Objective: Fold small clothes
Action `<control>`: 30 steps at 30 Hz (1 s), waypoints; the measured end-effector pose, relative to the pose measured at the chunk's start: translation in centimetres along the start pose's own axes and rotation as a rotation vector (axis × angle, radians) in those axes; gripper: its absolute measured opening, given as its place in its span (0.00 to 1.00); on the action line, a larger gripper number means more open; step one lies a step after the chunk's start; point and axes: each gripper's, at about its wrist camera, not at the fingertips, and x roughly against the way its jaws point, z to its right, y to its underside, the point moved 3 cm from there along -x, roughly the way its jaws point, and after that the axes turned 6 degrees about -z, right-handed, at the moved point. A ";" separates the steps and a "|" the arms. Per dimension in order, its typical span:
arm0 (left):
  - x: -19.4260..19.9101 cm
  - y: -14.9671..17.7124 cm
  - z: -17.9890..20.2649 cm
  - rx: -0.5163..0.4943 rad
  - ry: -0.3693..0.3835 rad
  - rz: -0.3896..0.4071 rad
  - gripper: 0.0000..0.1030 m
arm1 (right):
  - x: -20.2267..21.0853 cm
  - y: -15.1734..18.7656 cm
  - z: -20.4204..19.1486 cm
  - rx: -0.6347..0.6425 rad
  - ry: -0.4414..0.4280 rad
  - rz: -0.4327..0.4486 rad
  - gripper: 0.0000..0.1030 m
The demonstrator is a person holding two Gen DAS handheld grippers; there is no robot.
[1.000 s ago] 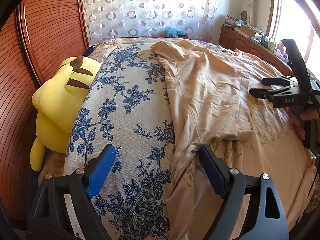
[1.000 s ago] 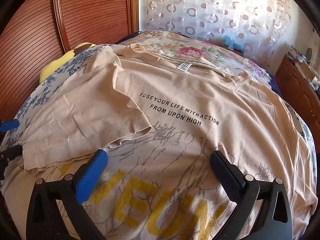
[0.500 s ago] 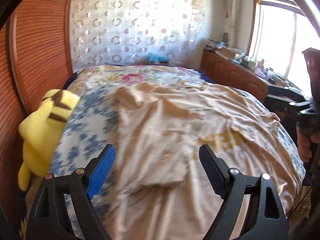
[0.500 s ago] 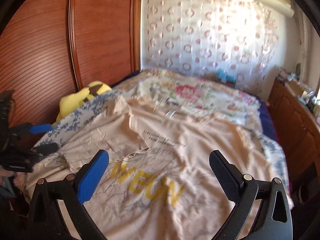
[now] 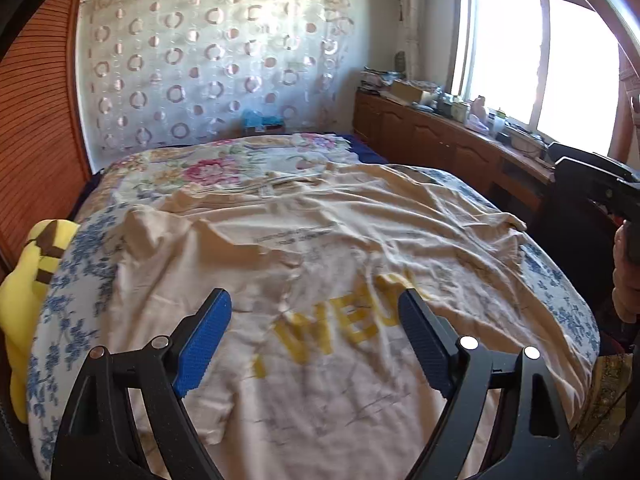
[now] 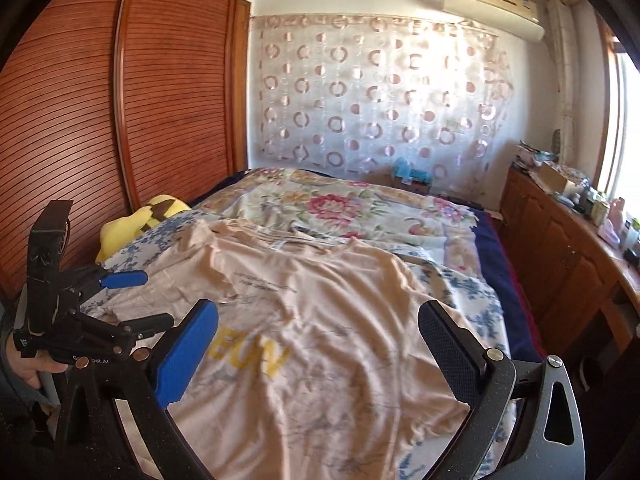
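Observation:
A beige T-shirt [image 5: 340, 264] with yellow letters and small black text lies spread on the bed, its left sleeve folded in over the chest. It also shows in the right wrist view [image 6: 320, 320]. My left gripper [image 5: 314, 312] is open and empty, held above the shirt's lower half; it also shows at the left of the right wrist view [image 6: 148, 300]. My right gripper [image 6: 318, 328] is open and empty above the shirt's hem. Its body shows at the right edge of the left wrist view [image 5: 600, 188].
The bed has a blue-flowered cover [image 5: 68, 320] and a pink-flowered quilt [image 6: 340, 204] at the far end. A yellow plush toy [image 5: 24, 292] lies at the left against the wooden wardrobe [image 6: 120, 120]. A cluttered wooden cabinet [image 5: 440, 132] runs along the right under the window.
Both grippers have pulled back and risen away from the shirt, so the whole bed and room now show. The shirt lies as before, sleeve folded in.

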 end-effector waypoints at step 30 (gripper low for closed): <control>-6.2 2.4 4.1 -0.124 0.000 -0.258 0.90 | -6.4 8.6 19.4 -0.306 0.064 -0.349 0.53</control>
